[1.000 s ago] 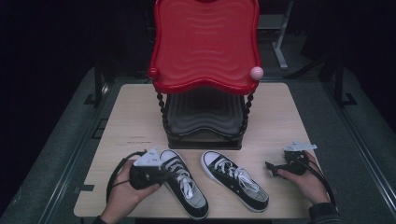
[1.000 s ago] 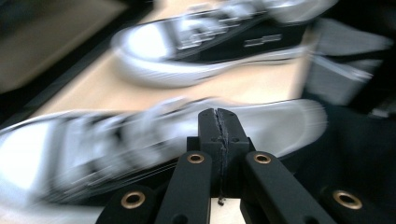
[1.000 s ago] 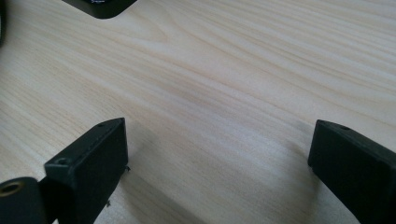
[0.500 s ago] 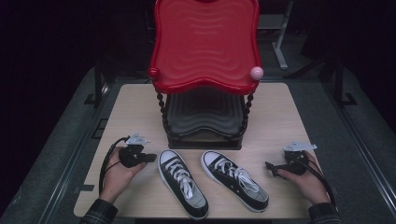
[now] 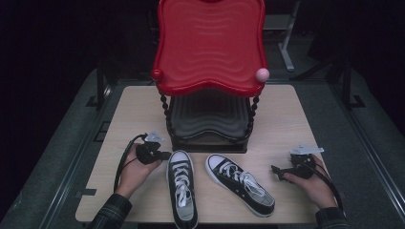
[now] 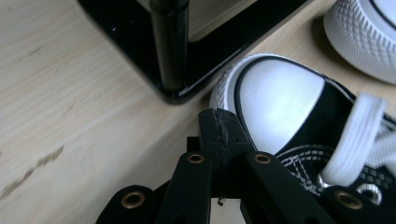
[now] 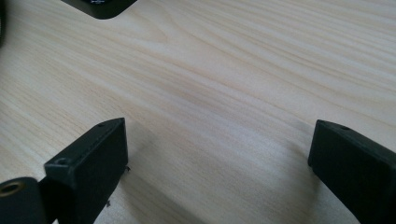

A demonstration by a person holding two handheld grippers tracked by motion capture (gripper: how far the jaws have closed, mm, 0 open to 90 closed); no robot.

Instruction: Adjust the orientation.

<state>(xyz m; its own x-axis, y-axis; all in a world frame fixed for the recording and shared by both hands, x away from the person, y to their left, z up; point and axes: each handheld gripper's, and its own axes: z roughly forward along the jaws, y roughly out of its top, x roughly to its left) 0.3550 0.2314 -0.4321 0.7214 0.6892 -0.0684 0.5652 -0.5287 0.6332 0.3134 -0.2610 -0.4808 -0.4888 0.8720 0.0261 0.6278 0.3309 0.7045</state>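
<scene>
Two black canvas sneakers with white laces and toe caps lie on the wooden table, toes toward the stand: the left sneaker and the right sneaker. My left gripper rests on the table just left of the left sneaker's toe. Its jaws are pressed together with nothing between them. In the left gripper view the left gripper points at the edge of the white toe cap. My right gripper lies on the table right of the right sneaker. The right gripper stands open over bare wood.
A two-tier stand occupies the middle of the table, with a red wavy top tray, a pink ball at its corner and a black lower shelf. Its black base and post stand just ahead of the left gripper.
My left hand has come off the left sneaker, swung out to the left and settled beside its toe. That sneaker now lies straighter. The right hand has not moved.
</scene>
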